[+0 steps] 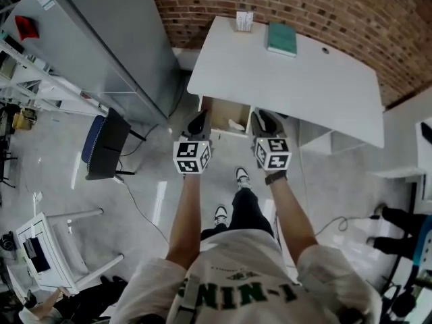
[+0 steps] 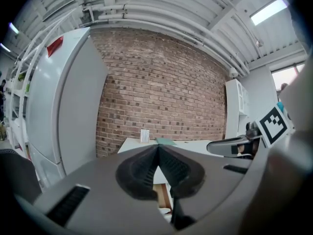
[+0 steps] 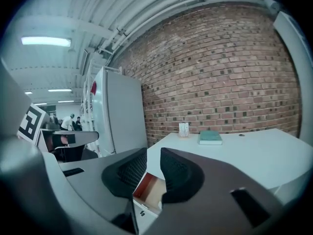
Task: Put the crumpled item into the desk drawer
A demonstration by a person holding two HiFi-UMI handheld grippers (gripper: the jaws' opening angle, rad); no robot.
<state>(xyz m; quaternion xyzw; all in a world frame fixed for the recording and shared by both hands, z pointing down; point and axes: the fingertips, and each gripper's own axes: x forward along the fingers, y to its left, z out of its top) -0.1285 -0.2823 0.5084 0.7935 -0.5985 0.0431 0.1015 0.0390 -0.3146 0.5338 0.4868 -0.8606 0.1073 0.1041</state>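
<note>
The white desk (image 1: pixel 304 79) stands against the brick wall, and its drawer (image 1: pixel 220 113) is pulled out with the wooden inside showing. A small white crumpled item (image 1: pixel 236 124) lies in the drawer near its right side. My left gripper (image 1: pixel 198 120) hovers over the drawer's left front corner, its jaws shut with nothing between them (image 2: pixel 157 150). My right gripper (image 1: pixel 264 120) hangs just right of the drawer, its jaws (image 3: pixel 153 166) a little apart and empty. Through that gap the open drawer (image 3: pixel 149 191) shows below.
On the desk's far edge lie a teal book (image 1: pixel 281 38) and a small white box (image 1: pixel 244 21). A tall grey cabinet (image 1: pixel 101 39) stands to the left, with a black chair (image 1: pixel 104 144) before it. White shelving (image 1: pixel 405 154) is on the right. My shoes (image 1: pixel 241 175) are just before the drawer.
</note>
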